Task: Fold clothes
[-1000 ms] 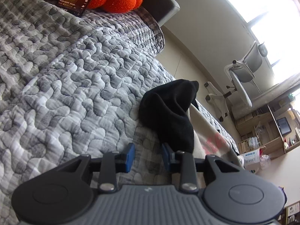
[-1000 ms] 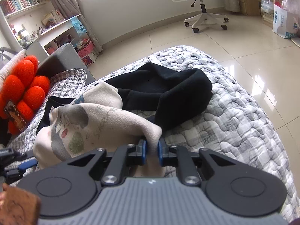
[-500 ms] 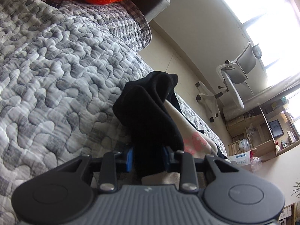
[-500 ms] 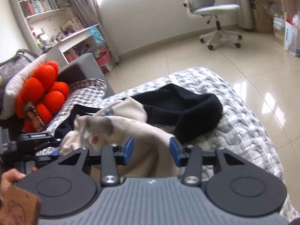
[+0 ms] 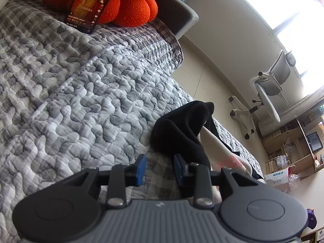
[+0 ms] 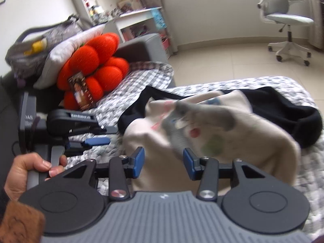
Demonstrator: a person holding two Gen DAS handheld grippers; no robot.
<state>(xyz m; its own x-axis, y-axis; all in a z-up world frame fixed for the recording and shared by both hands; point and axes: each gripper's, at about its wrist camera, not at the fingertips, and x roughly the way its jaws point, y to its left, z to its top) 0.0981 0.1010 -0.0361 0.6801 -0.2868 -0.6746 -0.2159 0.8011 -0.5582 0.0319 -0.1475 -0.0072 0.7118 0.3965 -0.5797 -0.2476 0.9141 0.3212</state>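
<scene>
A cream sweatshirt (image 6: 232,133) with a cartoon print and black sleeves (image 6: 293,117) lies bunched on the grey quilted bed (image 6: 273,83). My right gripper (image 6: 164,163) is open just in front of the cream heap; its pads do not press the cloth. In the left wrist view the black sleeve (image 5: 182,129) rises beside the right finger of my left gripper (image 5: 159,169), with cream cloth (image 5: 218,145) behind it. That gripper is open, with only quilt (image 5: 81,93) showing between its pads. The right wrist view shows the left gripper (image 6: 105,135) at the left, held by a hand (image 6: 30,168).
An orange cushion (image 5: 129,4) with a phone (image 5: 89,6) leaning on it sits at the head of the bed. A grey bag (image 6: 40,46) and a pillow lie behind it. Beyond the bed edge are tiled floor, a white office chair (image 6: 287,20) and shelves.
The right gripper has let go of the cream cloth, opened and swung left. The black sleeve, between the left fingers half a second ago, now sits beside the right finger.
</scene>
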